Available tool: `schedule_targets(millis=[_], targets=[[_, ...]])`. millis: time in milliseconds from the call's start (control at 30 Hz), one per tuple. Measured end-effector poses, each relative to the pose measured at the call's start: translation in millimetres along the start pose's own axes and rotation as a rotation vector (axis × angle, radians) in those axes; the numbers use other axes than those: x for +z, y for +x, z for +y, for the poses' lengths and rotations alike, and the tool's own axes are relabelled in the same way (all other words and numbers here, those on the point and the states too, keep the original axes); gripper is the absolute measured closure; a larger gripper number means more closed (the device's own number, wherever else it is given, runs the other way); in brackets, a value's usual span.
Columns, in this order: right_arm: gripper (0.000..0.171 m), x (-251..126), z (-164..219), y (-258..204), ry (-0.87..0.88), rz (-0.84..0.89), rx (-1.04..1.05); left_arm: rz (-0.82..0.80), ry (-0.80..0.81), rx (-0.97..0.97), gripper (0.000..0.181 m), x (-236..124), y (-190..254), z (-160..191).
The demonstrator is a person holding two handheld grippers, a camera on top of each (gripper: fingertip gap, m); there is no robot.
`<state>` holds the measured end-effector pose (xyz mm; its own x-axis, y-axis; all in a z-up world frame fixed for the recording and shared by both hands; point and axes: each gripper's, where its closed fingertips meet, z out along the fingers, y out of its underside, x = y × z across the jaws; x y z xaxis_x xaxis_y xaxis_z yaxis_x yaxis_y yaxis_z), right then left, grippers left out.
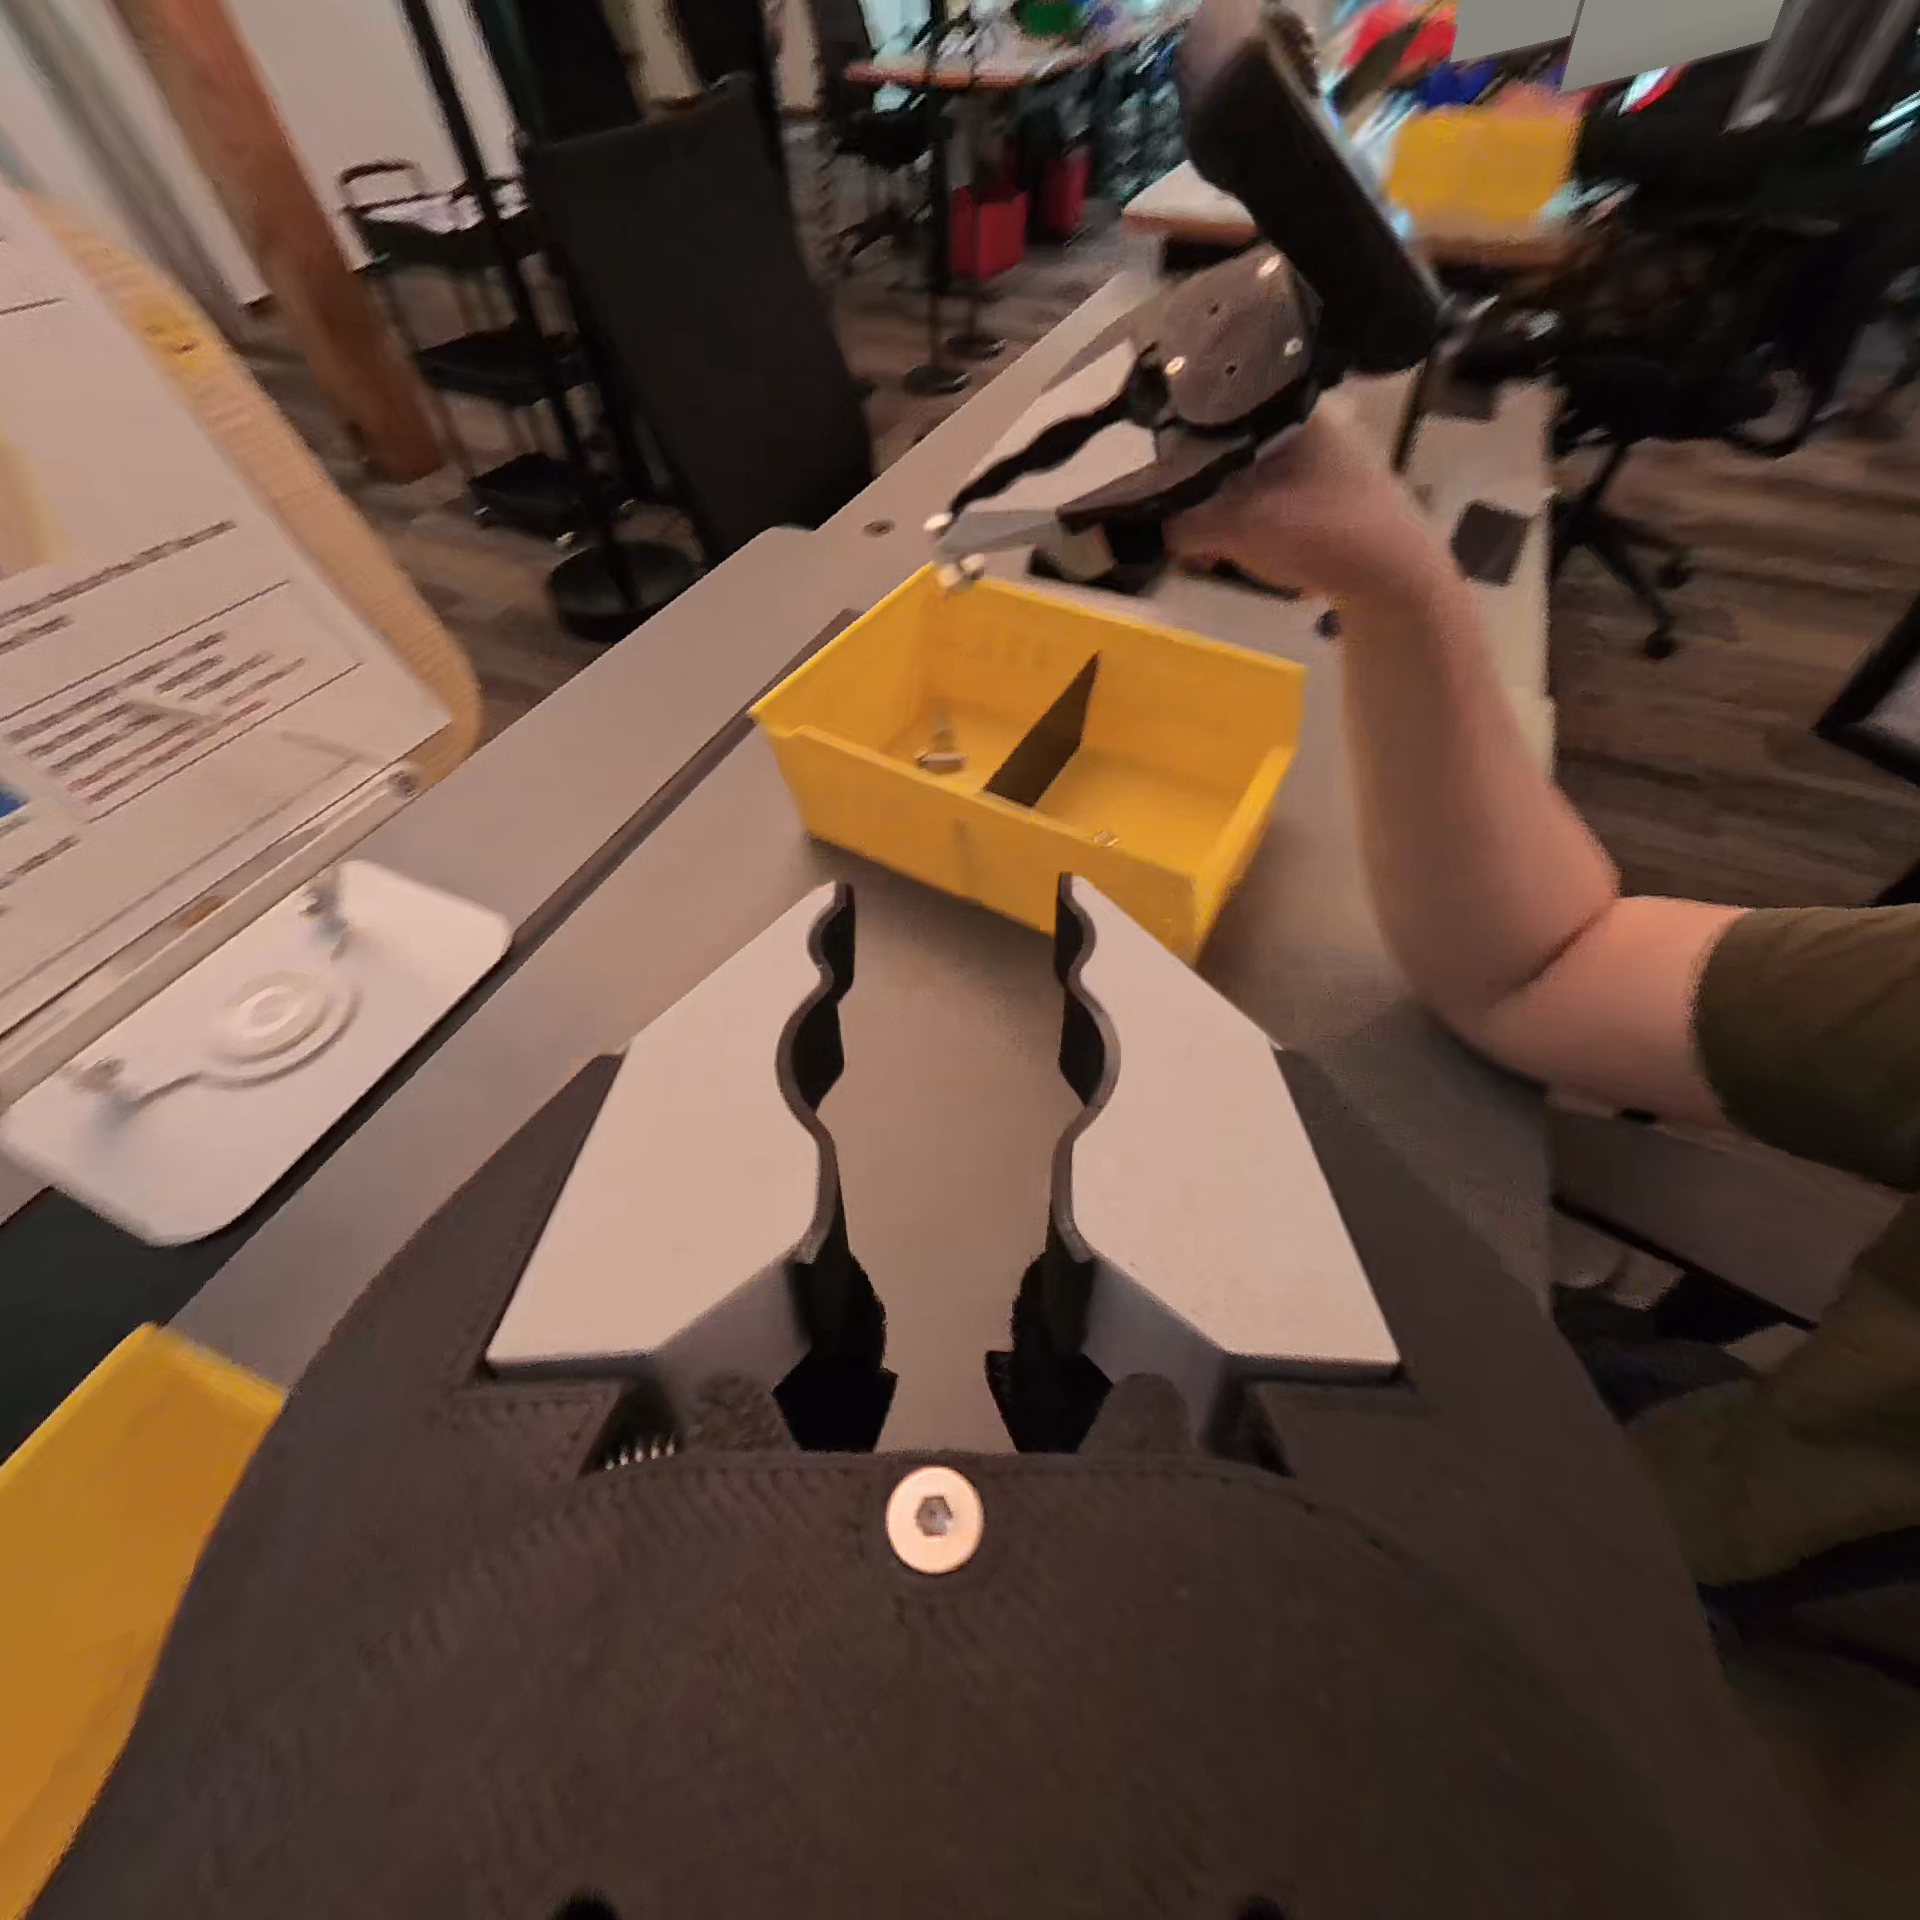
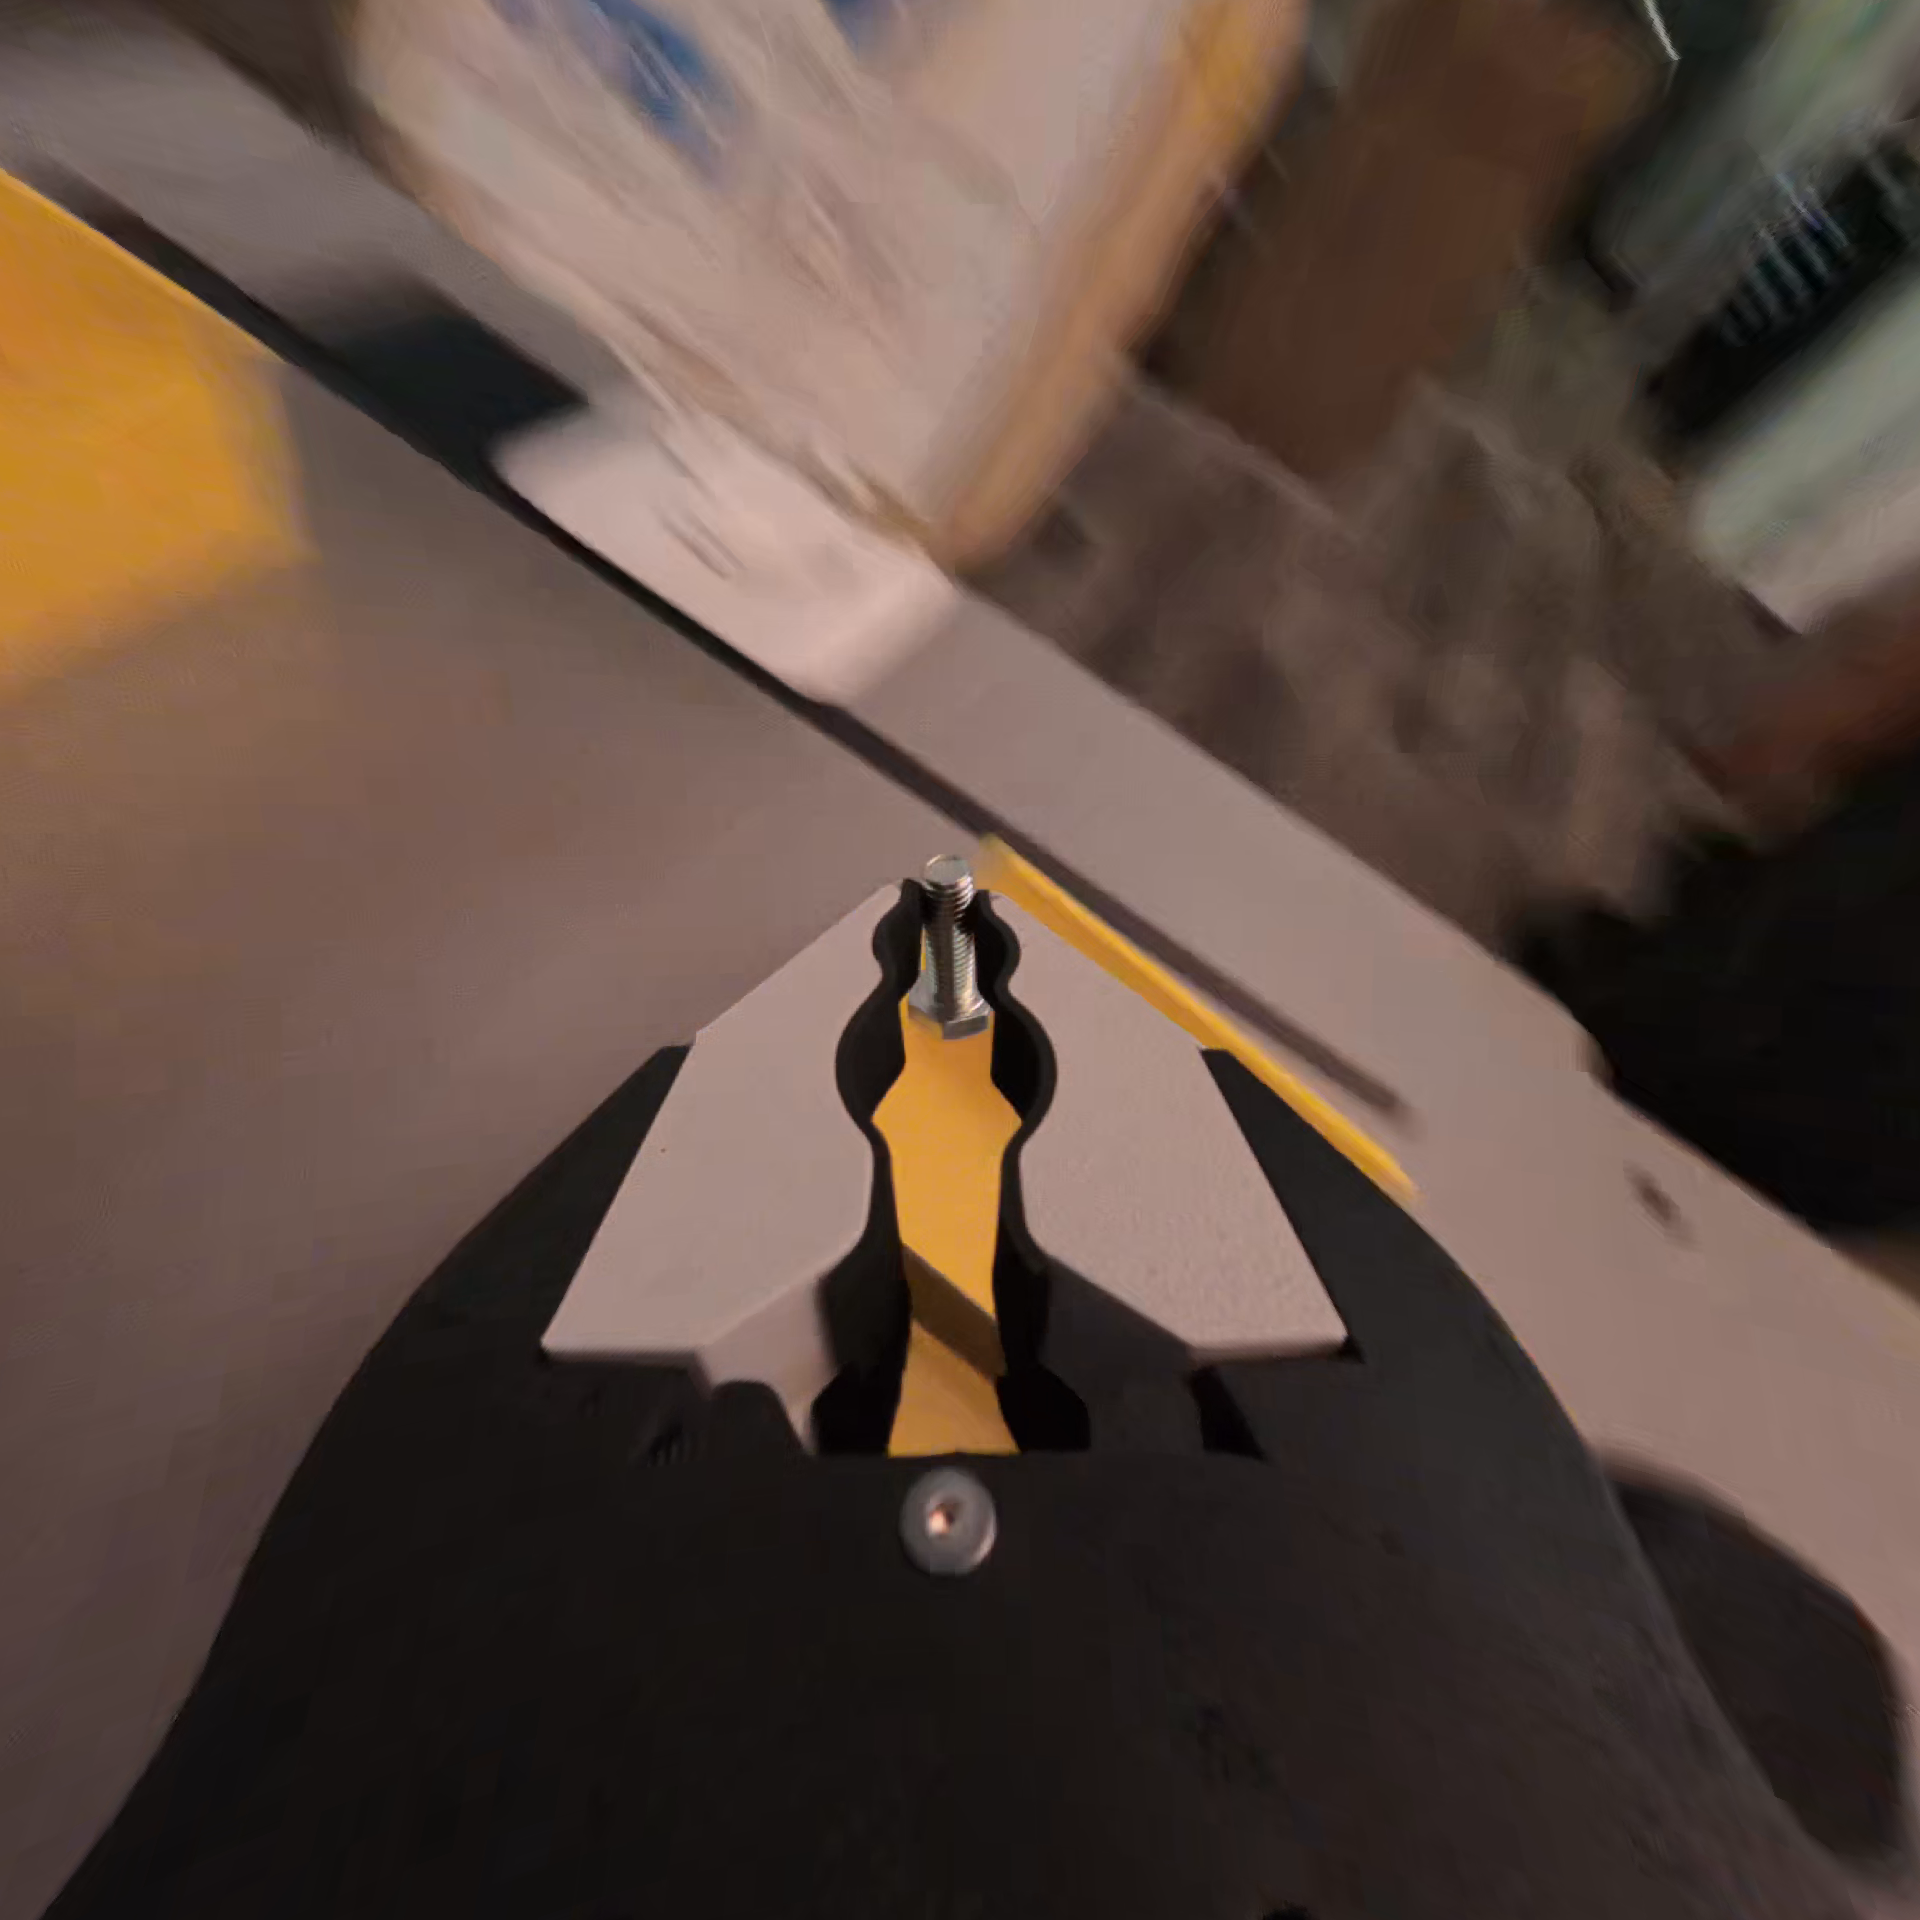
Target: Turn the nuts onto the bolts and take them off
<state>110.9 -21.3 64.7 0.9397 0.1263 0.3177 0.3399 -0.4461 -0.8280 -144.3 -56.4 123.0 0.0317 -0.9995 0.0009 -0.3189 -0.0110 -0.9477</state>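
Our right hand-held gripper (image 2: 948, 914) pinched a bolt (image 2: 945, 961) at its tips, threads pointing forward, above the yellow bin (image 1: 1023, 831). Our left hand-held gripper (image 1: 951, 914) stood wide and empty over the table (image 1: 665, 790), just short of that bin. Beyond its divider (image 1: 1044, 743) lay small hardware (image 1: 938, 750), too blurred to identify.

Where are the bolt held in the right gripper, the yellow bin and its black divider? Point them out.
bolt (image 2: 948, 951): right wrist view, threaded shank.
yellow bin (image 1: 997, 868): left wrist view, near outer wall.
black divider (image 1: 1049, 740): left wrist view, its flat face.
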Motion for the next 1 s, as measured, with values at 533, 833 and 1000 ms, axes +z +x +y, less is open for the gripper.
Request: schedule_targets(millis=[533,833,1000], targets=[[0.162,85.2,195.3,59.5,-0.723,0.051,0.024,-0.174,-0.245,0.005,0.144,7.2,-27.0,42.3],[0.151,74.5,138.3,68.1,-0.475,0.106,0.02,-0.234,-0.267,-0.037,0.142,-10.9,-45.8,49.3],[0.149,19.1,5.1,58.2,0.043,0.249,-0.077,-0.315,-0.427,-0.183,0.14,-42.2,-80.1,92.1]])
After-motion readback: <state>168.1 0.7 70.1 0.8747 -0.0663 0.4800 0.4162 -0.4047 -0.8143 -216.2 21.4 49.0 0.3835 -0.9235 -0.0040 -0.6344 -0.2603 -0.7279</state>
